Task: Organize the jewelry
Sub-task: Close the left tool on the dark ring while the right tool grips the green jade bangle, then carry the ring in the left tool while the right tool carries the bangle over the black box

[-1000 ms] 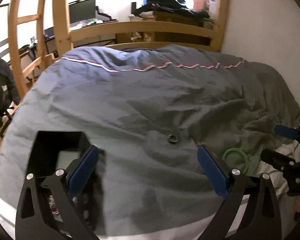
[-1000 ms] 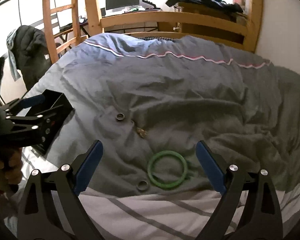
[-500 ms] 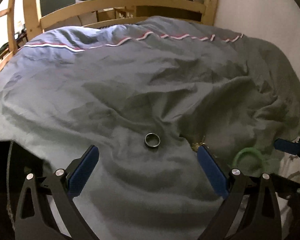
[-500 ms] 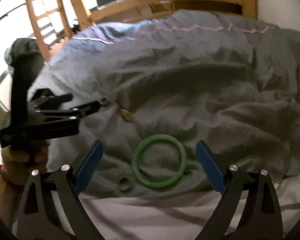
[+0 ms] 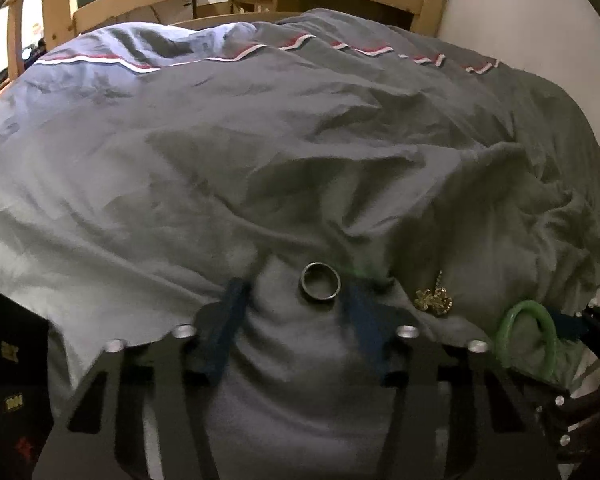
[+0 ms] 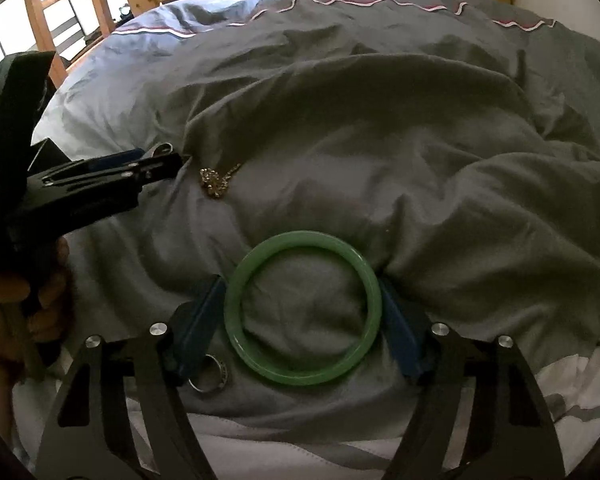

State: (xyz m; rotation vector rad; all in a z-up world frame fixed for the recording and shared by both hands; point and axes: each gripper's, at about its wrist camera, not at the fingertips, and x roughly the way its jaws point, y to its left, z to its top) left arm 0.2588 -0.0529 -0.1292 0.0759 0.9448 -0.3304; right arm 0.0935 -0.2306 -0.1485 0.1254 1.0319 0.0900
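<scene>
While both sets of fingers are closing at once, we are working two pickups on the grey duvet [image 5: 148,184] of the bed. Our left gripper [image 5: 290,300] is narrowing its fingers around the dark metal ring [image 5: 320,281], which is lying flat on the cloth; the ring is sitting between the blue pads nearer the right one, and we are judging that neither pad is pressing on it yet. Our right gripper [image 6: 302,316] is drawing its fingers in on the green bangle [image 6: 302,308], lying flat near the foot edge of the duvet; the pads are looking to be right at its outer rim on both sides, though we cannot tell whether they are gripping yet. To do this well, we are thinking the left fingers should be centred on the ring and kept low so the pads catch its thin wall without pinching fabric, and the right fingers should be squeezing across the bangle's full width, level, so it is not tipping out. Counting the jewelry: we are seeing one green bangle, one gold chain piece [image 6: 216,182] bunched between the two grippers, and two rings, the second being a silver ring [image 6: 212,374] just beside the right gripper's left finger.
</scene>
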